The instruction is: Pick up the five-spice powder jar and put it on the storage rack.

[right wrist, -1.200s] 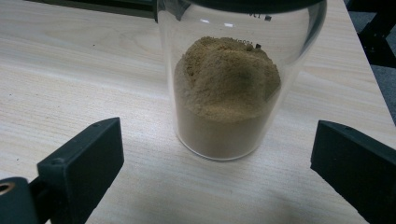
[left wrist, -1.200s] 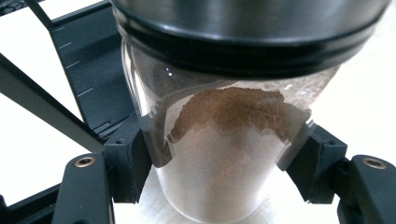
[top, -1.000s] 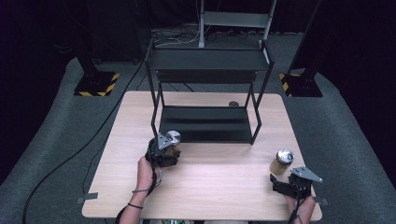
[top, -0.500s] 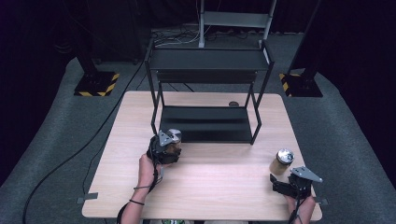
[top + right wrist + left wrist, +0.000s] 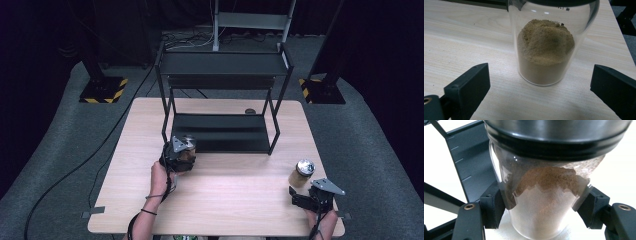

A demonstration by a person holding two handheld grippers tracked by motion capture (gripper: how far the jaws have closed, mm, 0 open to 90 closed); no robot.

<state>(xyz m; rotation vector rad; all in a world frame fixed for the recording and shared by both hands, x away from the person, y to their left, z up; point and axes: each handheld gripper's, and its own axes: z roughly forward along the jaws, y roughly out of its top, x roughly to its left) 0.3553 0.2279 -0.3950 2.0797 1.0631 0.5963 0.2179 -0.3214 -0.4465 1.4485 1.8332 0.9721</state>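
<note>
Little has changed since the earlier frames: the left gripper (image 5: 181,152) has been kept at the front left corner of the black two-tier metal rack (image 5: 223,64), shifted only slightly, and the right gripper (image 5: 306,194) has been held in place near the table's front right corner. Two glass spice jars with metal lids are counted. One jar (image 5: 544,192), partly filled with brown powder, is clamped between the pads (image 5: 492,206) of the left gripper, which are pressed against its glass on both sides; in the high view it is seen just in front of the rack's lower shelf (image 5: 220,132). The second jar (image 5: 545,47), holding a tan powder, stands upright on the wooden table (image 5: 230,195), just beyond the right gripper, whose jaws are spread wide on either side without touching it. One small dark round object (image 5: 250,111) lies on the table behind the rack.
</note>
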